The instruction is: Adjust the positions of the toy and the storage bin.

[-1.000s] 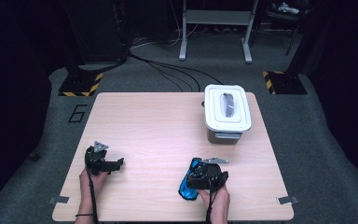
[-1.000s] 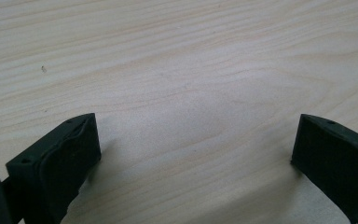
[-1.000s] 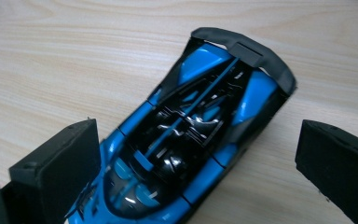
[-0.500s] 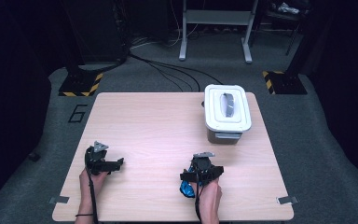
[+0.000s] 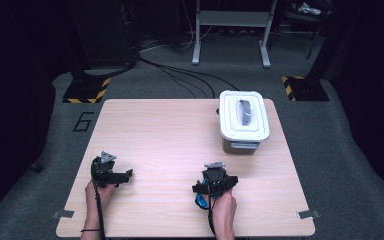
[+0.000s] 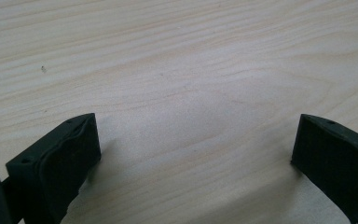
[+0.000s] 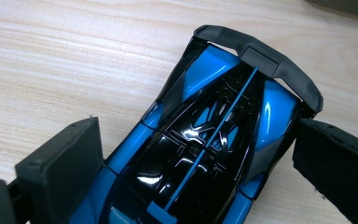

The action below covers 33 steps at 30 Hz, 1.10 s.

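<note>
A blue and black toy car [image 7: 223,93] lies on the wooden table [image 5: 170,130] near the front edge, right of centre. My right gripper [image 7: 196,158] is open and straddles it from above, one black jaw at each side of the body. In the high view a bit of blue car [image 5: 199,201] peeks out beneath the right gripper [image 5: 214,189]. At the front left, my left gripper [image 5: 124,176] is held low over the table. Its jaws [image 6: 196,158] stand wide open over bare wood with nothing between them.
A white lidded box with a grey handle [image 5: 243,120] stands at the back right of the table. Black cables and metal stand legs lie on the floor beyond the far edge.
My right gripper has shifted left and turned over the car, which now sits between its jaws rather than beside them. The left gripper has stayed put.
</note>
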{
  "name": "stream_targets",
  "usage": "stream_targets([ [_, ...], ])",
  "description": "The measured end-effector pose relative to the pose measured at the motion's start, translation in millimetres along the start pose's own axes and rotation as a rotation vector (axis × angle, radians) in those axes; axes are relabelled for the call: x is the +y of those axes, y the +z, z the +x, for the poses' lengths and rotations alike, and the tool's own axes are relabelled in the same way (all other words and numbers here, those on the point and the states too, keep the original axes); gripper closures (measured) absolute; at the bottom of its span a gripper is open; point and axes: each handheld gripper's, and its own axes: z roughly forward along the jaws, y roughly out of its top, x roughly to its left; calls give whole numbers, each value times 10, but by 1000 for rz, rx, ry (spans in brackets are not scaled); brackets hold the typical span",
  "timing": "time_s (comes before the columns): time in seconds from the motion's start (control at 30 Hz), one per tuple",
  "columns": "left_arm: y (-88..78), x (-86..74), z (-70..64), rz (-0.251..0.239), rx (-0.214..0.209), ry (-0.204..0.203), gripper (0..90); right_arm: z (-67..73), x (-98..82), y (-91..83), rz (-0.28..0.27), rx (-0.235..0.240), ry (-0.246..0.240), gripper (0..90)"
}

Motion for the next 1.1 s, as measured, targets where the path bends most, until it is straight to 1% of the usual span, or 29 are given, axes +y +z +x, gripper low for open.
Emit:
stream_targets([
  [0.03, 0, 0, 0, 0, 0, 0, 9, 0, 0, 0, 0, 0, 0, 17],
  [0.07, 0, 0, 0, 0, 0, 0, 9, -20, 11, 2, 4, 8, -20, 21],
  [0.1, 0, 0, 0, 0, 0, 0, 9, -20, 11, 2, 4, 8, -20, 21],
  [0.17, -1, 0, 0, 1, 0, 0, 9, -37, 17, 1, 7, 22, -39, 22],
  [0.23, -1, 0, -1, 1, -1, -1, 9, -71, 14, 3, 2, 40, -71, 23],
  [0.27, 0, 0, 0, 0, 0, 0, 9, -92, 11, 9, -9, 53, -95, 27],
  [0.3, 0, 0, 0, 0, 0, 0, 9, -103, 13, 4, -7, 66, -109, 29],
  [0.33, 0, 0, 0, 0, 0, 1, 9, -124, 20, 2, -5, 76, -143, 35],
  [0.37, -1, 0, 0, 1, 0, 0, 9, -136, 21, -3, -18, 87, -182, 49],
  [0.4, 0, 0, 0, 0, 0, 0, 9, -171, 32, -23, -20, 105, -244, 75],
  [0.43, 0, 0, 0, 0, 0, 0, 9, -171, 32, -23, -20, 105, -244, 75],
  [0.47, 0, 0, 0, 0, 0, 0, 9, -189, 38, -30, -16, 119, -270, 78],
  [0.5, 0, 0, 0, 1, 0, 1, 9, -218, 47, -29, -7, 132, -275, 76],
  [0.53, 0, 0, 0, 0, 0, 0, 9, -238, 51, -22, 1, 142, -272, 67],
  [0.57, 0, 0, 0, 0, 0, 0, 9, -270, 51, -8, 4, 162, -257, 62],
  [0.6, 0, 0, 0, 0, 0, 0, 9, -327, 51, -12, -12, 191, -211, 94],
  [0.63, 0, 0, 0, 0, 0, 0, 9, -327, 51, -12, -12, 191, -211, 94],
  [0.67, 0, 0, 0, 1, 0, 1, 9, -367, 57, -16, -22, 209, -171, 113],
  [0.7, 0, 0, 0, 0, 0, 0, 10, -390, 64, -24, -27, 215, -131, 153],
  [0.73, 0, 0, 0, 0, 0, 0, 9, -402, 82, -14, -31, 201, -69, 139],
  [0.77, 0, 0, 0, 0, 0, 0, 9, -402, 82, -14, -31, 201, -69, 139],
  [0.8, 0, 0, 0, 0, 0, 0, 9, -383, 103, 19, -21, 178, -20, 140],
  [0.83, 0, 0, 0, 0, 0, 0, 9, -383, 103, 19, -21, 178, -20, 140],
  [0.87, 0, 0, 0, 0, 0, 0, 9, -360, 118, 54, -3, 173, 0, 150],
  [0.9, 0, 0, 0, 0, 0, 0, 9, -334, 128, 85, 7, 153, 11, 145],
  [0.93, 0, 0, 0, 0, 0, 0, 9, -294, 146, 158, 30, 123, 18, 152],
  [0.97, 0, 0, 0, 0, 0, 0, 9, -294, 146, 158, 30, 123, 18, 152],
  [1.0, 0, 0, 0, 0, 0, 0, 9, -284, 154, 196, 39, 113, 20, 153],
  [1.1, 0, 0, 0, 0, 0, 0, 9, -248, 173, 226, 35, 85, 0, 171],
])
